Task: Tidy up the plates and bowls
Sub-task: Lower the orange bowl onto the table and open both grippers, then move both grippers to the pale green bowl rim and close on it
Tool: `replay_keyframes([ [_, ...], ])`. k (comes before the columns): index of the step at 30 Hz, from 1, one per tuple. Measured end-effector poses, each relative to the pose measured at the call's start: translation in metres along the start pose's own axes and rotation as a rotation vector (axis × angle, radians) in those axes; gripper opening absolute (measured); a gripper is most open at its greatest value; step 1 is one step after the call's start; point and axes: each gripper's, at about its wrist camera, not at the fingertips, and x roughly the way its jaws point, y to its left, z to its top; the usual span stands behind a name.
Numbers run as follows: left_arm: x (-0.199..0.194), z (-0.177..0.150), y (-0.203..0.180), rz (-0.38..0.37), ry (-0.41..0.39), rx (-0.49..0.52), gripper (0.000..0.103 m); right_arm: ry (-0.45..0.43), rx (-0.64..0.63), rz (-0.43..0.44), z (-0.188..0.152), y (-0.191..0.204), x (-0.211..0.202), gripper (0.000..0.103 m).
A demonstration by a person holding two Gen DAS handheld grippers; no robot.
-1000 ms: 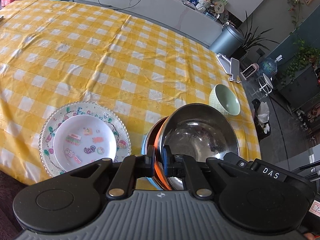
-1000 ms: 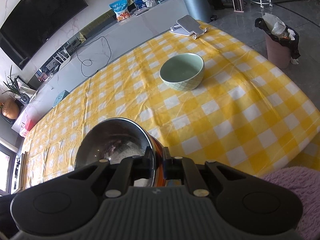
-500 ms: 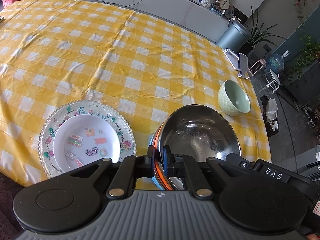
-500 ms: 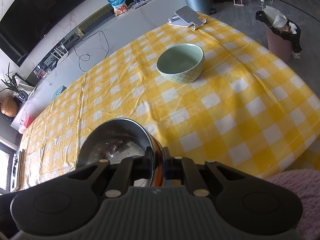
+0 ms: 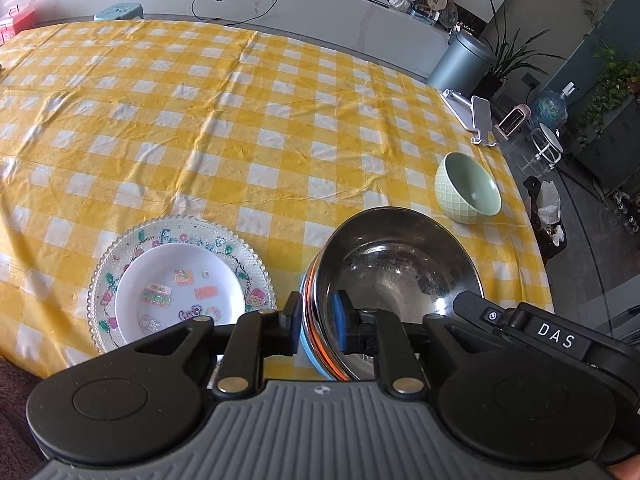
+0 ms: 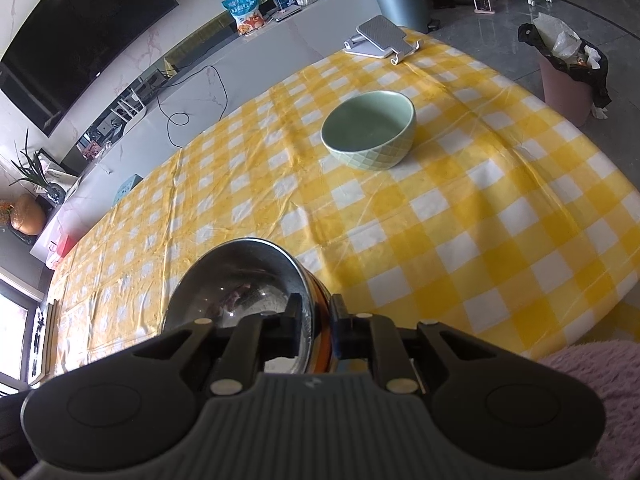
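Now, step in hand: both hand-held grippers are gripping opposite rims of the nested bowl stack, a shiny stainless-steel mixing bowl [image 5: 394, 268] sitting inside orange and light-blue bowls.
Left hand-held gripper [image 5: 318, 322]: its jaws are straddling the stack's rim, one pad outside, one inside, with a sliver of gap showing at the outer pad, so it looks to be barely pinching or just letting go.
Right hand-held gripper [image 6: 314, 320]: it is pinching the far rim of the steel bowl, pads pressed against metal.
Stack location: it is sitting near the front edge of the surface, between the plates and the green bowl.
Plates: a small white sticker-patterned plate [image 5: 180, 292] is lying inside a clear beaded glass plate [image 5: 256, 264], just beside the stack.
Next move, my guess: the pale green quilted ceramic bowl [image 6: 370, 132] is standing well apart and probably needs gathering into the stack, which calls for one free gripper.
Surface: a yellow-and-white checked tablecloth [image 5: 224, 120], creased, with a grey phone stand [image 6: 380, 38] at the far corner.
Room: a wall television, a grey bin and potted plants are ringing the scene.
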Motion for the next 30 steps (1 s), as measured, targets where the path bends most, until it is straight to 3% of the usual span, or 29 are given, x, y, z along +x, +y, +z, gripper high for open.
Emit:
replay_keyframes([
  [1, -0.002, 0.0, -0.001, -0.001, -0.01, 0.0, 0.031, -0.008, -0.002, 0.013, 0.0, 0.0, -0.002, 0.036],
  [2, -0.004, 0.001, 0.0, -0.003, -0.015, 0.0, 0.032, -0.017, -0.008, 0.016, 0.0, 0.001, -0.004, 0.038],
  [11, -0.018, 0.013, -0.009, -0.035, -0.067, 0.043, 0.039, -0.067, -0.035, 0.009, 0.005, 0.003, -0.02, 0.043],
  [25, 0.001, 0.055, -0.073, -0.147, -0.04, 0.236, 0.039, -0.143, -0.057, -0.13, 0.068, -0.012, -0.017, 0.043],
  [30, 0.022, 0.078, -0.094, -0.195, 0.017, 0.247, 0.039, -0.143, -0.045, -0.144, 0.096, -0.014, 0.0, 0.042],
])
